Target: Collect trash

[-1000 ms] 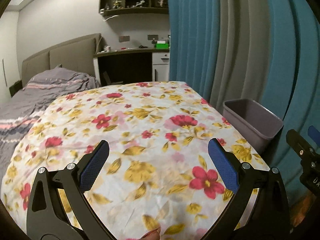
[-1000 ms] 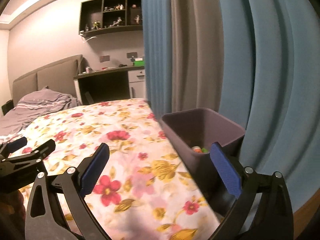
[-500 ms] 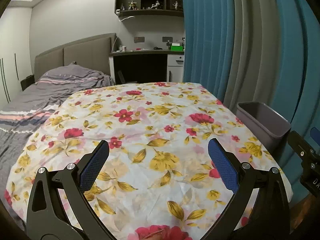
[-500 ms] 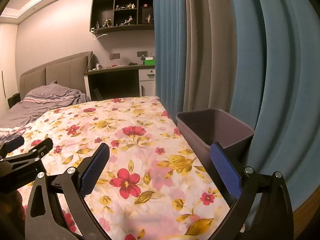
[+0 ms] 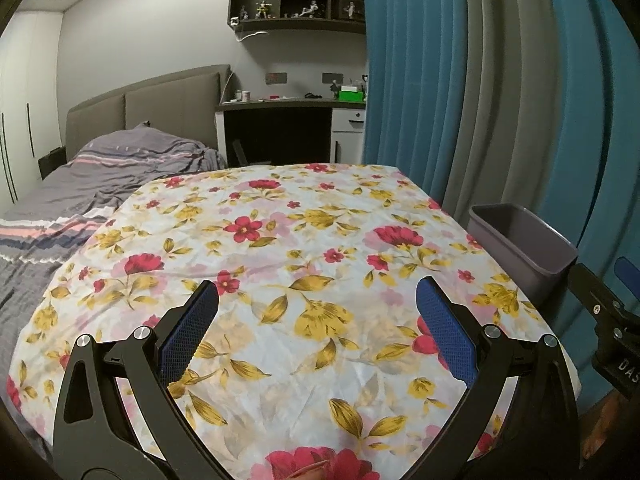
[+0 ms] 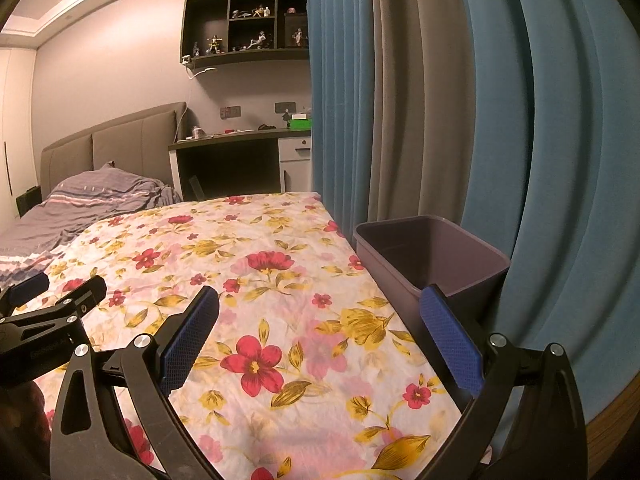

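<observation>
Fingers [image 5: 188,330] of the left gripper [image 5: 316,320] spread wide, holding nothing; the right gripper [image 6: 318,328] likewise gapes empty. Beneath both lies a floral cloth [image 5: 280,240] with no trash visible (perhaps all collected). Beyond, rightward and nearer the right gripper, a purple bin [image 6: 436,256] stands against blue curtains [image 6: 540,140].

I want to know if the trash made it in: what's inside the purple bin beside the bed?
Only the bare inner walls of the purple bin show. Its near wall hides the bottom, so any trash there cannot be seen.
</observation>
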A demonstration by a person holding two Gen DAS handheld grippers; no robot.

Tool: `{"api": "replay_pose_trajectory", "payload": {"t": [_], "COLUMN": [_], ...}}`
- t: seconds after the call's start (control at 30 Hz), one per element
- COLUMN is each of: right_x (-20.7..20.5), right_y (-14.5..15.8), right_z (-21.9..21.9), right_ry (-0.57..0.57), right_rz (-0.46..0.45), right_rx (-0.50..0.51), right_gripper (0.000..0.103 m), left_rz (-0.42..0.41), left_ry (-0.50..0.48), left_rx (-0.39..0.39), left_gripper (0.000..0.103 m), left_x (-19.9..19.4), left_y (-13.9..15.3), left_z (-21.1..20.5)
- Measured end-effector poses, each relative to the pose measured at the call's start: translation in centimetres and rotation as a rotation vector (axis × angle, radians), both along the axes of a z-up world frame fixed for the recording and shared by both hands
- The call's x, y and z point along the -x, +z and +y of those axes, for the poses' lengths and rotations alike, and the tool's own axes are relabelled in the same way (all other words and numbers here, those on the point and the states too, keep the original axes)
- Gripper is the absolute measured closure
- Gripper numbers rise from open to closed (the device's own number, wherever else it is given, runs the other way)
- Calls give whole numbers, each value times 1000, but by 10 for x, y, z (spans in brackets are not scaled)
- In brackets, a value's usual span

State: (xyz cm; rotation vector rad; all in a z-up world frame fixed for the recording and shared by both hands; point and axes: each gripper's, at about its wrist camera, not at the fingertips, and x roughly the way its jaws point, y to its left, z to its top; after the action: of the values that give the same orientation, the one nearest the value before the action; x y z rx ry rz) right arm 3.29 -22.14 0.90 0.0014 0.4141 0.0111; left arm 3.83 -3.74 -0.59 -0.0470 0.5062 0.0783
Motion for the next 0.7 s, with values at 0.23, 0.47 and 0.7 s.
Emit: {"api": "replay_pose_trajectory", "payload": {"t": [0.23,0.47,0.7], "right_x": [0,0,1], "right_y": [0,0,0], "right_z": [-1,-1,-2], "right_ry": [-1,-3,-2], "right_rz": [0,-2,-4], "right_rx": [-1,-4,-5], "right_gripper": [6,6,6], "left_rz": [1,-3,-3], "left_ry": [1,0,-1], "left_rx": [-1,-2,3], "left_gripper": [5,5,5], "left_x": [1,2,4], "left_y": [0,1,2], "left_z": [-1,-2,-2]}}
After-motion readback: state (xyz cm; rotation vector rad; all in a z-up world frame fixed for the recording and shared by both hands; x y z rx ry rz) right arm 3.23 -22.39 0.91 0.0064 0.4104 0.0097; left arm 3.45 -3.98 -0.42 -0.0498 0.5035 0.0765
